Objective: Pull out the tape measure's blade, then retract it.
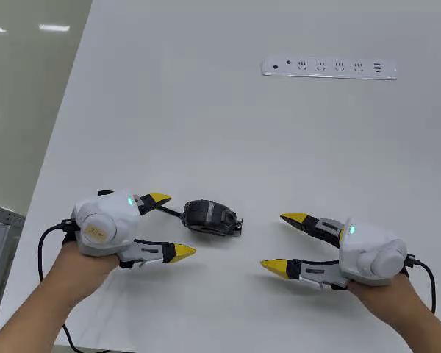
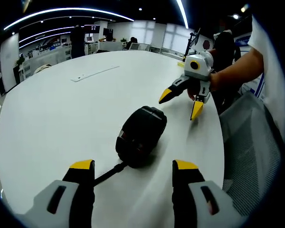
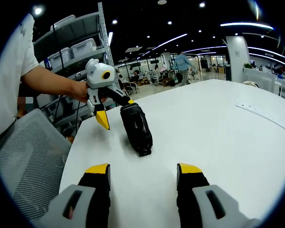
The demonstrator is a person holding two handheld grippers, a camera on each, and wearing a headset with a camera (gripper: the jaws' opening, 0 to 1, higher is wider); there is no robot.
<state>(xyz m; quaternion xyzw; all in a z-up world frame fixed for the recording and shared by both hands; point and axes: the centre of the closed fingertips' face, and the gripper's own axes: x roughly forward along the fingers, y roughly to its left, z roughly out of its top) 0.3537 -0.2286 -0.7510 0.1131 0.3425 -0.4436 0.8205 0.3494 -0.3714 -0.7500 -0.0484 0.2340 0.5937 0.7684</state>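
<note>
A black tape lies on its side on the white counter, between the two tools and closer to the left one. The left tool is released, its yellow-tipped jaws spread wide and pointing toward the tape, with nothing held between them. In the left gripper view the tape sits just beyond the jaw tips, in line with the gap. A thin black cord runs from the case back to one jaw, but I cannot tell whether it touches that jaw. The right tool is also released, with its jaws apart and empty. It faces the tape from the other side and is clearly apart from it. In the right gripper view, the end of the tape nearest the right tool shows a small tab low on the case. A hand grips the left tool's white body, and another hand grips the right one. A cable trails from each tool. A white power strip lies flat farther back on the counter, well apart from the tape. A grey mesh chair stands at the counter's edge.
</note>
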